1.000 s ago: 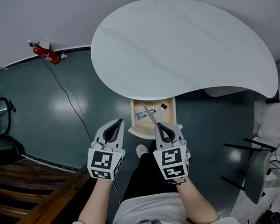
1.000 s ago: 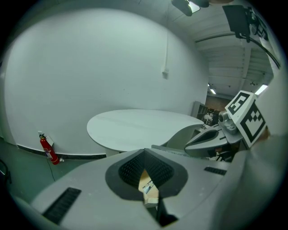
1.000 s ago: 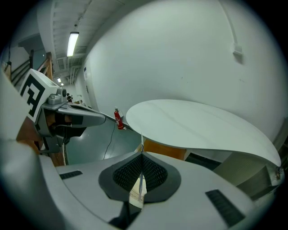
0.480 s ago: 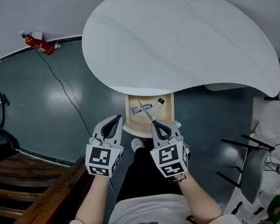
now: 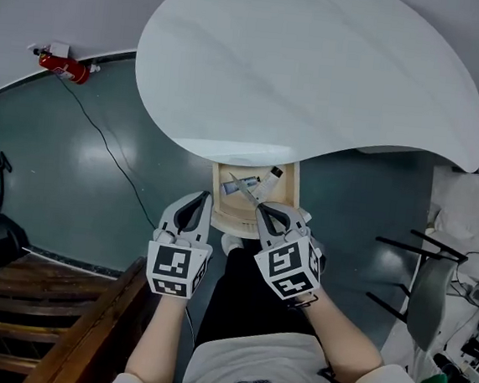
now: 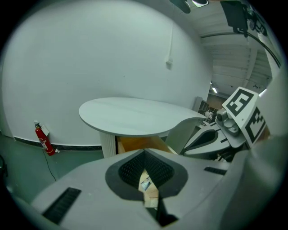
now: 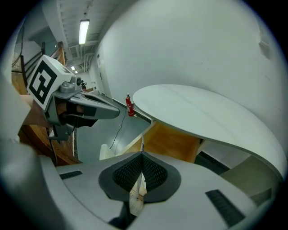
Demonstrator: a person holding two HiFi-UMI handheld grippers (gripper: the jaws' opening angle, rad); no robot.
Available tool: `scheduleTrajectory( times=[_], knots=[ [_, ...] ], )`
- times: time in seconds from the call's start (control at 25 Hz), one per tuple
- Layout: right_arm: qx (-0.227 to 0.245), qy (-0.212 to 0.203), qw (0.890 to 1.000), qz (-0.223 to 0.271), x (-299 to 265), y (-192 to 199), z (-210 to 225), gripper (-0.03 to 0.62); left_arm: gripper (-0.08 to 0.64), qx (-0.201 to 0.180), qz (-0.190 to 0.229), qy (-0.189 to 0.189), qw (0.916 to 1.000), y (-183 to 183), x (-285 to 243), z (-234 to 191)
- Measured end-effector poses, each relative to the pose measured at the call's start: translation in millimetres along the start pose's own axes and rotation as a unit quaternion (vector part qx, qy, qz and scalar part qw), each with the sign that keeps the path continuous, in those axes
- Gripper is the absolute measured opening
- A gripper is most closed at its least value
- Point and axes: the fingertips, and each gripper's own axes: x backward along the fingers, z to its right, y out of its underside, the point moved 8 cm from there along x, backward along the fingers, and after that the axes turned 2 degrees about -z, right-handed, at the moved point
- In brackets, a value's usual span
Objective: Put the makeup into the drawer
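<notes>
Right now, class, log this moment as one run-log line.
left claw: shut, empty | right claw: shut on makeup stick, at open drawer | tube: in drawer

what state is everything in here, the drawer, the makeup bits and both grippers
drawer: pulled open
makeup tube: lying inside the drawer
makeup stick: pinched in the right gripper, free end over the drawer
left gripper: shut, empty
right gripper: shut on the makeup stick
</notes>
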Motion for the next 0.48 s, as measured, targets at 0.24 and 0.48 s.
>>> scheduleTrajectory(
  times=[0.24,0.48],
  knots=[
    [0.014,-0.022,0.999,-0.025,-17.9,2.0,8.2,0.017,0.046,0.011,-0.007,-0.001,0.9999,7.0,-9.9,-5.0],
    [0.026,-0.032,0.998,-0.039,-28.7,-1.0,16.8,0.017,0.046,0.020,-0.016,0.002,0.9997,12.6,-18.2,-6.9]
  ],
)
